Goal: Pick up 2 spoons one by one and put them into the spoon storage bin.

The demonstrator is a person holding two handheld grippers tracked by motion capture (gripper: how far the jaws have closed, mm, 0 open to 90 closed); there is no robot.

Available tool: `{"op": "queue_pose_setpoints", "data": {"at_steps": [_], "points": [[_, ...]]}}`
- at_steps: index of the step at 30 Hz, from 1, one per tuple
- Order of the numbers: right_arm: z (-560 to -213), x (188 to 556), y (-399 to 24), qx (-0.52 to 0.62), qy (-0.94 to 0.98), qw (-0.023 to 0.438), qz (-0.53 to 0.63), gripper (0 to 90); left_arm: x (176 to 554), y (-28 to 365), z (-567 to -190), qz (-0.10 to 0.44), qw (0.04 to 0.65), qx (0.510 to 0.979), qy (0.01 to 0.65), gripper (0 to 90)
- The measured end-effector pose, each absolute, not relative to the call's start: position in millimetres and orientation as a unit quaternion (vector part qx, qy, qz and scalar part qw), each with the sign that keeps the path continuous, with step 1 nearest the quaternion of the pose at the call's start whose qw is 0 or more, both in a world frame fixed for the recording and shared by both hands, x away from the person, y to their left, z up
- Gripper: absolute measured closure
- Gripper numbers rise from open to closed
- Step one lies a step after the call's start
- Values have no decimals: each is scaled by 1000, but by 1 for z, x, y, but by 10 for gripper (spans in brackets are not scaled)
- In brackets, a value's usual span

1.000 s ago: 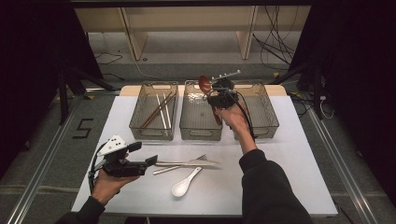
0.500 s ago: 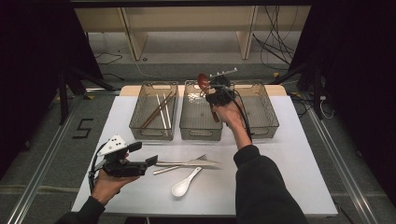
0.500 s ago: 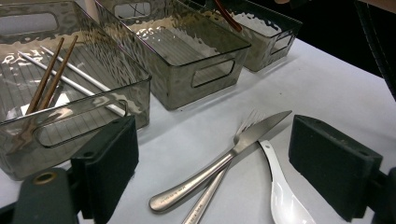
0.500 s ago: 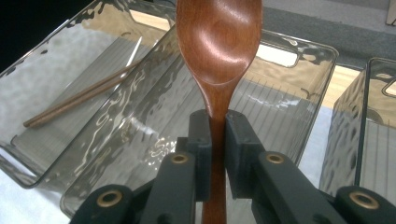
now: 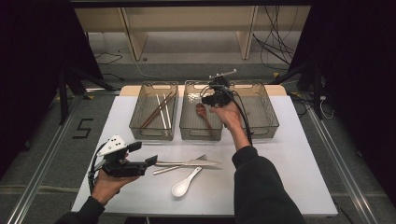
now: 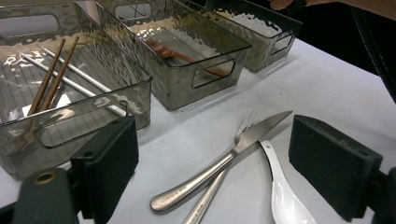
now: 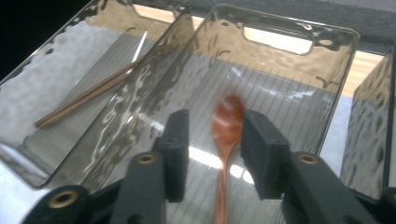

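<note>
Right tongs [image 7: 212, 149] just opened, jaws parted, wooden spoon [image 7: 226, 140] lay loose between, handle running back toward tongs; left tongs [image 6: 219, 172] wide, empty

Three clear bins stand side by side along the far edge of the tabletop [image 5: 299, 154], their walls nearly touching, so no hand-held gripper passes between them; entry is from above. The left bin [image 5: 154, 131] holds chopsticks [image 5: 159, 109], the middle bin [image 5: 201, 133] a wooden spoon [image 5: 203, 116]. Near the front, a knife [image 5: 187, 163], fork [image 5: 180, 166] and white spoon [image 5: 185, 183] lie clustered together. The right half of the tabletop lies bare.
</note>
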State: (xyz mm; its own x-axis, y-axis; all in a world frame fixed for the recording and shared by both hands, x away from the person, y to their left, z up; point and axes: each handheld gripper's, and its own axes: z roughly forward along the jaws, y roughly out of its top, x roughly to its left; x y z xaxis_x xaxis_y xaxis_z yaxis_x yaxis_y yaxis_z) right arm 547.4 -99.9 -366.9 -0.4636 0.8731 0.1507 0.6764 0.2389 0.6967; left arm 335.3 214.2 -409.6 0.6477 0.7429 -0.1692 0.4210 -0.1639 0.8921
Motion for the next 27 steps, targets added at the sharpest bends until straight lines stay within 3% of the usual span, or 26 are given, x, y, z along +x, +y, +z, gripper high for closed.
{"op": "queue_pose_setpoints", "data": {"at_steps": [6,11,27], "points": [[-357,527,-102,455,797,126,377,449,336,215,-410,155,515,747,391,155],[-353,500,-108,417,817,128,378,392,337,211,-412,144,502,758,392,155],[-366,429,-161,397,813,139,402,367,339,177,-422,82,455,803,377,156]]}}
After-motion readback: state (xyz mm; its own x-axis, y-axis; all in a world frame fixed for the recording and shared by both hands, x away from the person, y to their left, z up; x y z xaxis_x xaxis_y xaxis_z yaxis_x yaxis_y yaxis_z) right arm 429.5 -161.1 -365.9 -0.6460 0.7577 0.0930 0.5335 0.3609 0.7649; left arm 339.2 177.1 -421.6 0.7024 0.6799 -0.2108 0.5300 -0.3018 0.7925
